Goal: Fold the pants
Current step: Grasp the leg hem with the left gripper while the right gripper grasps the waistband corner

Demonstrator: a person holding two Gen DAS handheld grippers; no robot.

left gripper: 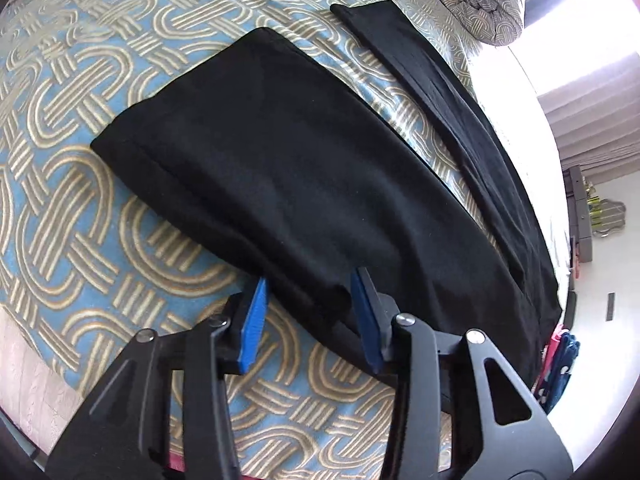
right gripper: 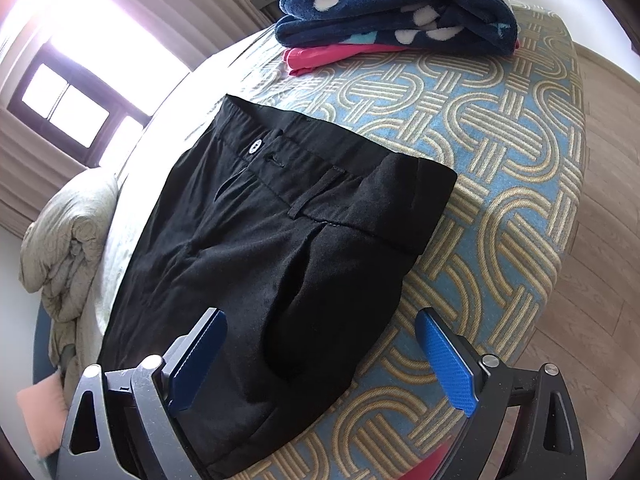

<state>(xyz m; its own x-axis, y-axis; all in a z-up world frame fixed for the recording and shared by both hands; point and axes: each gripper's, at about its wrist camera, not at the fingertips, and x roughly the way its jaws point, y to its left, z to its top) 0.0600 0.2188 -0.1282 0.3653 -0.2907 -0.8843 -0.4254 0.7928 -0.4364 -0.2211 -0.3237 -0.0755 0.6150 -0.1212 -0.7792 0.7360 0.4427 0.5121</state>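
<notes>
Pants (right gripper: 256, 248) flat on bedspread (right gripper: 500, 184), waistband far from right gripper (right gripper: 320, 360); both grippers' jaws apart, left gripper (left gripper: 308, 312) straddling fold.

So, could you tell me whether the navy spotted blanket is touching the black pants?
Apart: the right wrist view shows patterned bedspread between navy spotted blanket and black pants.

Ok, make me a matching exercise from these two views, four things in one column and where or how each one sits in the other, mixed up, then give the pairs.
Things:
1. black pants
2. navy spotted blanket
3. pink garment
4. left gripper

Places or states:
A. under the folded navy pile
B. open, fingers either side of a fabric edge
C. spread on the patterned bedspread, waistband away from the right gripper
D. folded at the bed's far end, in the right wrist view

Pairs: 1-C, 2-D, 3-A, 4-B
</notes>
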